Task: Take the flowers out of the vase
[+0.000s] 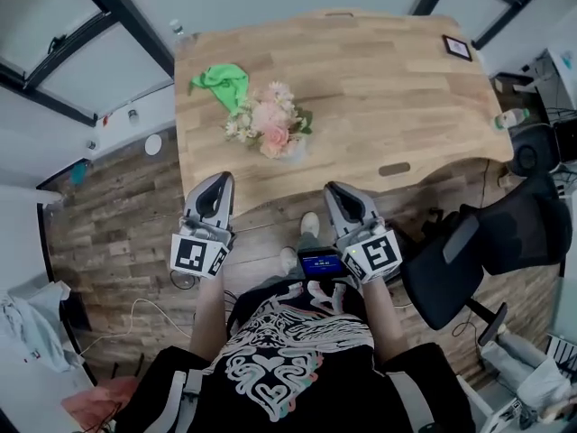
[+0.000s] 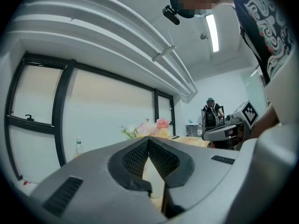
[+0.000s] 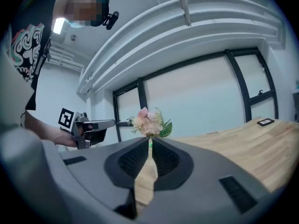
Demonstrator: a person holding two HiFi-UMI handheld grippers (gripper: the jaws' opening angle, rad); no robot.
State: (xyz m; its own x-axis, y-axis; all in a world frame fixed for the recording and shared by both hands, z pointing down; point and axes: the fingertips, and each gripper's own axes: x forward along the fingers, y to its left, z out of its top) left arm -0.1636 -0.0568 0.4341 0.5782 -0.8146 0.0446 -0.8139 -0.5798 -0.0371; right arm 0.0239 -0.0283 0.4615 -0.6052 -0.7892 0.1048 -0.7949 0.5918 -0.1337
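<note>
A bunch of pink and cream flowers (image 1: 269, 123) stands upright near the front edge of the wooden table (image 1: 379, 88); its vase is hidden under the blooms. The flowers (image 2: 149, 129) show beyond my left jaws, and the flowers (image 3: 149, 121) stand straight ahead past my right jaws. My left gripper (image 1: 220, 180) is shut and empty at the table's front edge, left of the bunch. My right gripper (image 1: 332, 189) is shut and empty too, to the right, short of the edge. The right gripper (image 2: 219, 132) and left gripper (image 3: 96, 125) see each other.
A green cloth (image 1: 222, 81) lies behind the flowers. A small framed picture (image 1: 457, 47) sits at the far right corner, a bottle (image 1: 510, 118) at the right edge. A black office chair (image 1: 487, 242) stands right of me. A person (image 2: 211, 113) stands far off.
</note>
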